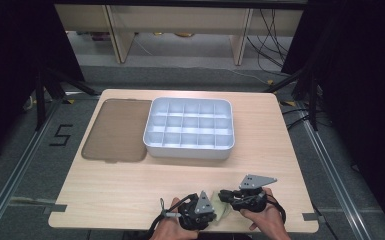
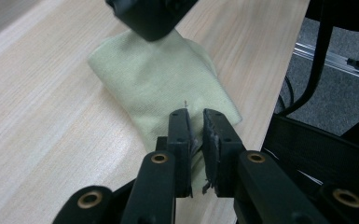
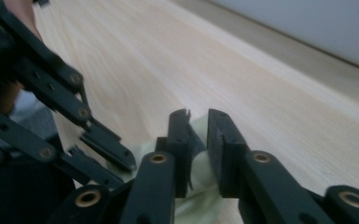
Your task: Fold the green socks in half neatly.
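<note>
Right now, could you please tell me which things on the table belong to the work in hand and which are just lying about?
In use:
- pale green cloth, folded, at the near table edge
- left claw, nearly shut over the cloth's near edge
- right claw, jaws narrowly apart with cloth between them

Lying about:
- white compartment tray
- brown lid flat beside it

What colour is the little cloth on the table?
Pale yellow-green; the cloth shows best in the left gripper view.
</note>
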Demonstrator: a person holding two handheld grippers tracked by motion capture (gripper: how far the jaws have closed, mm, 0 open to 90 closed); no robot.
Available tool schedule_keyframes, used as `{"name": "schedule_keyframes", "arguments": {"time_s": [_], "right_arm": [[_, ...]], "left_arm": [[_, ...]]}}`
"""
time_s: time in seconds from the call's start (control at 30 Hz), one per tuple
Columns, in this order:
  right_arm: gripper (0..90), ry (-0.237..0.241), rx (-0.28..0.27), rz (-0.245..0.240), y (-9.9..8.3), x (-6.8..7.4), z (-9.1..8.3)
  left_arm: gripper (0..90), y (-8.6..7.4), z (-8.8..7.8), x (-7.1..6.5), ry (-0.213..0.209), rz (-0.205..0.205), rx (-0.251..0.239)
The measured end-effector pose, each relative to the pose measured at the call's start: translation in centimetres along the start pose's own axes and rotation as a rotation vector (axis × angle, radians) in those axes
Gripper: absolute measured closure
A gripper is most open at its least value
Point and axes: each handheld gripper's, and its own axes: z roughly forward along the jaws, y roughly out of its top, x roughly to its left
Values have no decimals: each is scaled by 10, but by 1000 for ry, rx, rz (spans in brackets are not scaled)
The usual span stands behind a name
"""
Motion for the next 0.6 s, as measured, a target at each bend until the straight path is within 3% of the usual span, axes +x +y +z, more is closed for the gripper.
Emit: {"name": "schedule_keyframes", "arguments": {"time_s": [0.03,0.1,0.13,0.23,0.3,0.37,0.4,0.43,0.47,0.53,0.6], "right_arm": [[749,24,-26,-3,1,-2,-1],[695,24,-32,4,1,-3,-2],[679,11,-27,36,1,-2,-3],[641,0,-19,33,-1,-7,0],[595,7,9,74,-1,-5,1],[571,1,8,86,-1,-3,5],[559,-12,23,58,0,-5,5],[544,3,32,96,0,-2,8],[536,-19,46,66,0,-4,9],[511,-22,71,74,0,-5,13],[501,-24,99,110,-1,-6,17]], "left_arm": [[809,0,-1,0,0,13,8],[805,-1,-1,-2,5,-6,7],[802,-1,-1,-2,6,9,19],[799,-2,-1,-2,9,1,8],[798,-2,-1,-2,8,-1,6],[797,-2,0,-2,14,4,11],[796,-2,-1,-2,8,16,19],[795,-2,-2,-1,9,25,17],[795,-2,-1,-2,10,21,11],[794,-2,-1,-3,11,3,11],[791,-2,-1,-3,14,8,16]]}}
